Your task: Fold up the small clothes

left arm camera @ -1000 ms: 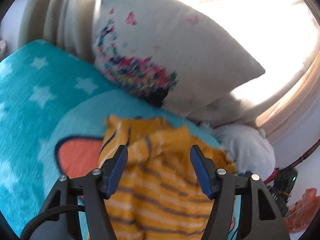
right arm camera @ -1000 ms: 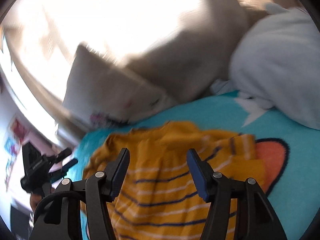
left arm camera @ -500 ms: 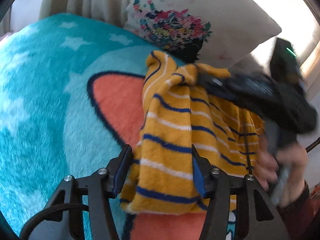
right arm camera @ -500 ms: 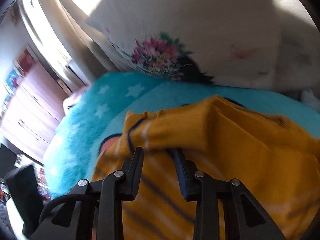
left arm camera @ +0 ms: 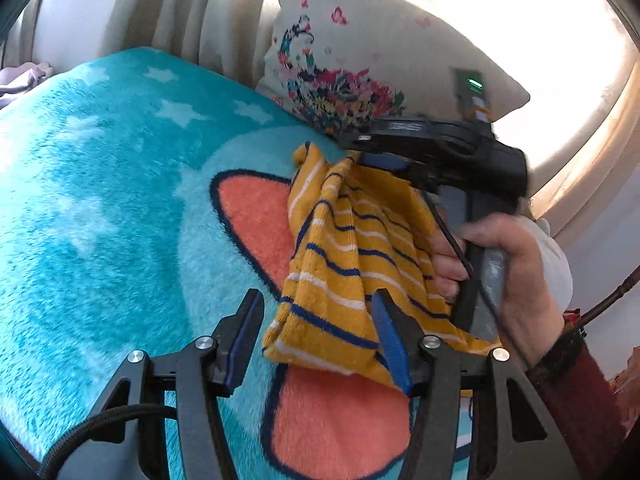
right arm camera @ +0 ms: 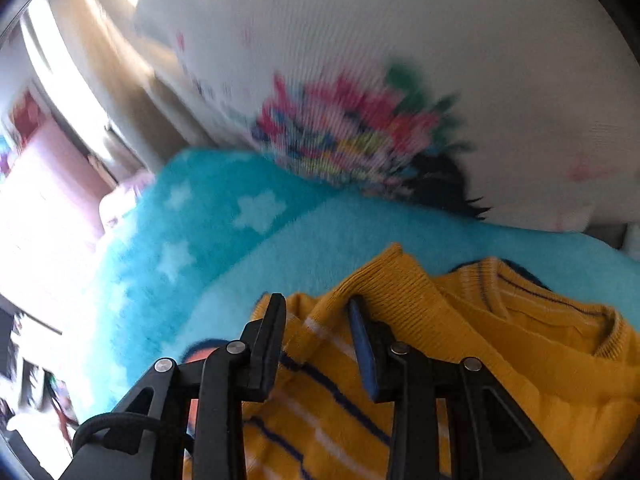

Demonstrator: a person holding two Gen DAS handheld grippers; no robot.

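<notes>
A yellow garment (left arm camera: 352, 248) with navy and white stripes lies bunched on a teal star blanket (left arm camera: 120, 200). My left gripper (left arm camera: 318, 320) is shut on its near folded hem, which fills the space between the blue pads. In the left wrist view, my right gripper (left arm camera: 360, 152) pinches the far top edge, and a hand (left arm camera: 512, 272) holds its handle. The right wrist view shows that right gripper (right arm camera: 316, 316) shut on a raised ridge of the garment (right arm camera: 500, 360) near the collar. The cloth hangs slack between the two grips.
A white pillow (left arm camera: 380, 60) with a flower print leans just behind the garment, close ahead of the right gripper as the pillow (right arm camera: 400, 60). Beige curtains (left arm camera: 172, 12) hang at the back. A pale soft item (left arm camera: 556, 264) sits at the right, and the blanket (right arm camera: 240, 240) stretches leftward.
Both grippers stood open over the spread garment a second ago and have since closed on it. The right gripper swung across to the far edge. The garment is now gathered into a narrower band.
</notes>
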